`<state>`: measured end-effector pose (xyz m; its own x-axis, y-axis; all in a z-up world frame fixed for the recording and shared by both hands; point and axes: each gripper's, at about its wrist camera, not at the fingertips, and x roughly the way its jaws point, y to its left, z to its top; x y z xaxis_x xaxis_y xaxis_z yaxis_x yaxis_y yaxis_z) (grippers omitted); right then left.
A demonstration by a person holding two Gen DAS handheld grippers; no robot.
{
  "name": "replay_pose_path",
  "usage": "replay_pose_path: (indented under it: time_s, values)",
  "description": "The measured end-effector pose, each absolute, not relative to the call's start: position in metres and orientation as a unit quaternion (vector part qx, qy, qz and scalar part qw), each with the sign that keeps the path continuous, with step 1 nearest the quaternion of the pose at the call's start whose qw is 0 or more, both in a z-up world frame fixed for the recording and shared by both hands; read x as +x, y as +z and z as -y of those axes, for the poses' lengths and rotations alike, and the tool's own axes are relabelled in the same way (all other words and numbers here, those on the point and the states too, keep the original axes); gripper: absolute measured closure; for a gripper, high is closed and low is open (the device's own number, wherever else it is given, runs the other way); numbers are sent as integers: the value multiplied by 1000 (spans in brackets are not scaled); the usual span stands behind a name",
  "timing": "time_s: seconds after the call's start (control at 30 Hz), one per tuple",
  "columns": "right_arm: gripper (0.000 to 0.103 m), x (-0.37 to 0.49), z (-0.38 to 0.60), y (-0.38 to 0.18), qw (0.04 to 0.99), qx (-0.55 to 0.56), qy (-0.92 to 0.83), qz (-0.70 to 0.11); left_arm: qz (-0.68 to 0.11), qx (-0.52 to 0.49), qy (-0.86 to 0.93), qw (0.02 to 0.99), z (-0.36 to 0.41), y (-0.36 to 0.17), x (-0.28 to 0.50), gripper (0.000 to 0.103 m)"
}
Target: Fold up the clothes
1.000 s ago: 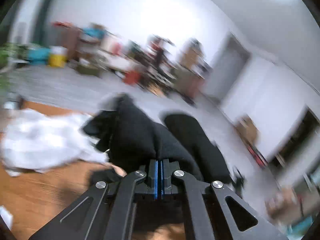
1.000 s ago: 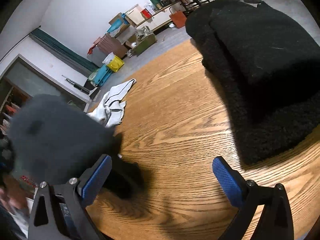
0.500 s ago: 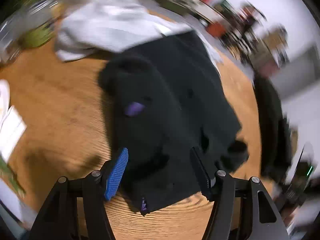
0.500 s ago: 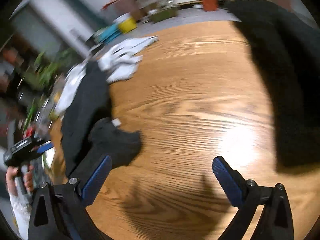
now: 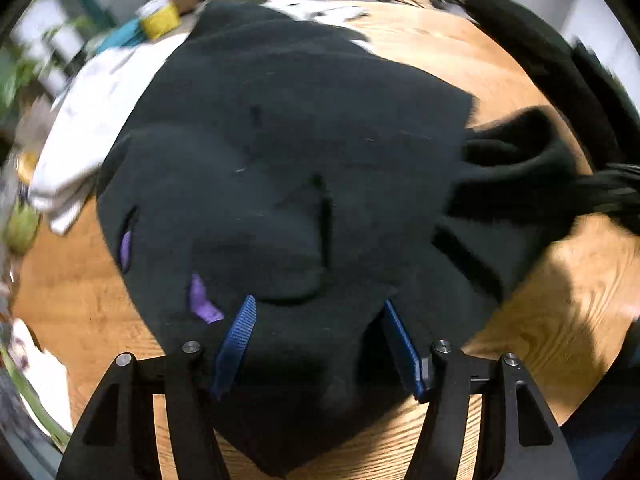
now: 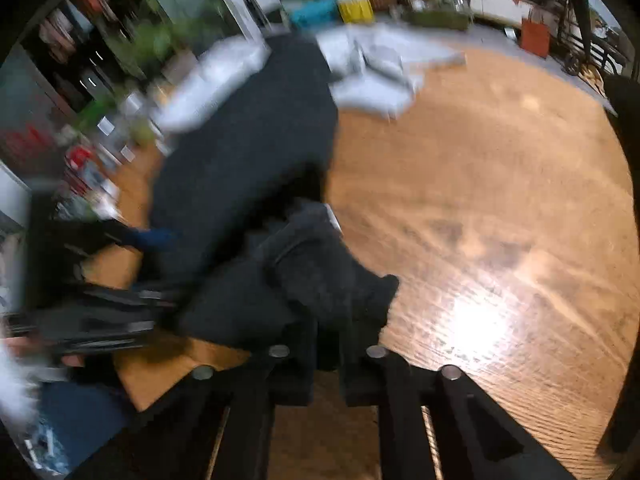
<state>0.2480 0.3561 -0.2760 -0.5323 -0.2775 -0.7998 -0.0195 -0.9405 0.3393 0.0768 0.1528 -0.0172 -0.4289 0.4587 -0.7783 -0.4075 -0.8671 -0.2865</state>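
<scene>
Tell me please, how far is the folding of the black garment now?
Done: the black garment lies spread on the wooden table. In hand: the right gripper is shut on its bunched edge; the left gripper is open over the near edge. Left: no fold shows yet, and the white clothes beside it are unfolded.

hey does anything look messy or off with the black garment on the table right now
Yes. The black garment lies flat on the wooden table, but its right end is bunched into a lump where the right gripper pinches it. Its far edge overlaps the white clothes. The left gripper straddles the near hem, open.
</scene>
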Motion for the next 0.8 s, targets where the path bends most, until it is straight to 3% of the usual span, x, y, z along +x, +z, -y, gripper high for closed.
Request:
replay_pose_path:
  time_s: [0.03, 0.17, 0.33, 0.37, 0.53, 0.6, 0.63, 0.7, 0.77, 0.8]
  values:
    - [96, 255, -361, -258, 86, 451, -872, 168, 37, -462, 849, 254, -152, -13, 76, 80]
    - [97, 290, -387, -198, 76, 340, -917, 195, 74, -433, 864, 247, -148, 3, 71, 89]
    - [97, 338, -419, -148, 16, 210, -956, 205, 126, -441, 862, 215, -137, -1, 57, 90]
    - [97, 347, -424, -143, 3, 190, -960, 204, 137, -447, 860, 206, -134, -4, 53, 84]
    - [96, 392, -446, -115, -60, 90, -975, 195, 177, -476, 845, 166, -126, -22, 37, 83]
    - [94, 380, -445, -128, -82, 141, -967, 198, 157, -493, 839, 169, -132, -33, 41, 82]
    - [89, 370, -445, -136, -93, 178, -959, 201, 149, -501, 835, 172, -133, -37, 43, 82]
    - [38, 352, -447, -152, -114, 250, -939, 207, 135, -516, 827, 178, -134, -44, 46, 80]
    - [19, 353, -457, -171, -146, 282, -920, 232, 120, -531, 819, 184, -135, -52, 50, 72]
    - [17, 356, -462, -180, -152, 302, -909, 244, 112, -538, 814, 186, -135, -56, 51, 68]
